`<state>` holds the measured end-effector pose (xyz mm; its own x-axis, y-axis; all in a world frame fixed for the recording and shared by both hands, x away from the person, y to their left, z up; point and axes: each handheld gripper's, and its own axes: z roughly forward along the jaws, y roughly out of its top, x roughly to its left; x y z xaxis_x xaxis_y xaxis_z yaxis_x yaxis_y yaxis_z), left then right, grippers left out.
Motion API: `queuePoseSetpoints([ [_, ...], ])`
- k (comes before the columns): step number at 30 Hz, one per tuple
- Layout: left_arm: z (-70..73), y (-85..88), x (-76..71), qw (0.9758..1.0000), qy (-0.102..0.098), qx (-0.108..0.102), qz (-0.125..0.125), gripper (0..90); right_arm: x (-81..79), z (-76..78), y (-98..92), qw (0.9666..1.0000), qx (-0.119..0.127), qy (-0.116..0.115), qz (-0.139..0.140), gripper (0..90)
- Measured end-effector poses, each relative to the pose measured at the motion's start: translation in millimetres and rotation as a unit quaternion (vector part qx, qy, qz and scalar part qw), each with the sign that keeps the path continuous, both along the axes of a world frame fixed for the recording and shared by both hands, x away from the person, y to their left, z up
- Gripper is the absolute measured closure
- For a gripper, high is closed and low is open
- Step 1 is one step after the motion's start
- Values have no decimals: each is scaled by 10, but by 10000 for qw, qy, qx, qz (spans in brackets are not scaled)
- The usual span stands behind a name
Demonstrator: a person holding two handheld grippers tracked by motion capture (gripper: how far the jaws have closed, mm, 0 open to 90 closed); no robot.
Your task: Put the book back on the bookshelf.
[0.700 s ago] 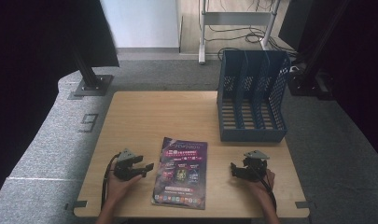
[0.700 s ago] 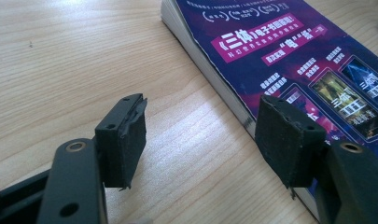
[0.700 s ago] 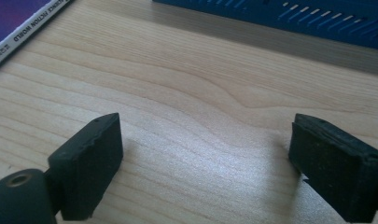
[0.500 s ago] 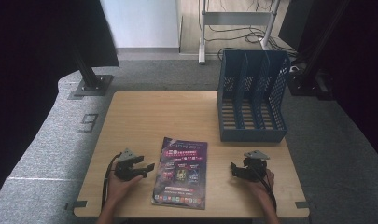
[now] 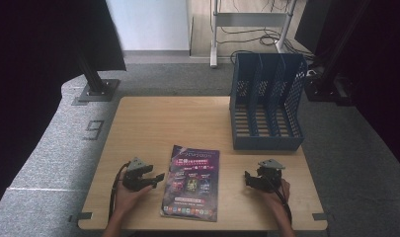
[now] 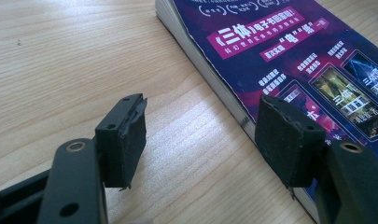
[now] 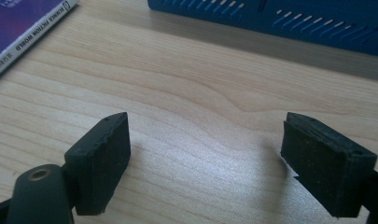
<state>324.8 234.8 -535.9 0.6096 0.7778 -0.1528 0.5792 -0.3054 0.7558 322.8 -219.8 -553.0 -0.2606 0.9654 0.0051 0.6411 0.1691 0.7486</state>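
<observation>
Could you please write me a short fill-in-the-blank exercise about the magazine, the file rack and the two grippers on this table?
1. The purple magazine lies flat on the table, between the left gripper and the ____ gripper.
2. The blue file rack stands at the far ____ part of the table in the high view.
3. The jaws of both grippers are ____, with nothing between them.
4. The left gripper points at the magazine's ____ edge.

Missing words: right; right; open; left
</observation>
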Motion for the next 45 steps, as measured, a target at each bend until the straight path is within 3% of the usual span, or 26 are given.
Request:
queuePoseSetpoints([
  [10, -11, -23, 8, 9999, 43, 91, 82, 347, -23, 32, 12, 9999, 148, -33, 19, 168],
  [14, -12, -37, 6, 9999, 37, 130, 45, 347, -51, 81, 76, 9996, 203, -123, 157, 170],
  [26, 26, -37, -14, 10000, -10, 47, 31, 347, -95, 235, 228, 9981, 399, -268, 380, 176],
  [29, 40, -43, -19, 10000, -33, 24, 16, 347, -89, 323, 351, 9965, 545, -372, 507, 179],
  [33, 46, -43, -18, 10000, -43, -1, 9, 347, -47, 364, 515, 9955, 549, -389, 673, 182],
  [36, 47, -37, -14, 10000, -41, -6, 5, 347, -23, 370, 578, 9950, 556, -376, 743, 184],
  [40, 53, -24, -11, 9998, -9, -175, -21, 347, 21, 362, 652, 9942, 616, -359, 801, 186],
  [45, 39, -52, -12, 9999, 3, -147, -42, 346, 32, 333, 748, 9930, 628, -357, 934, 186],
])
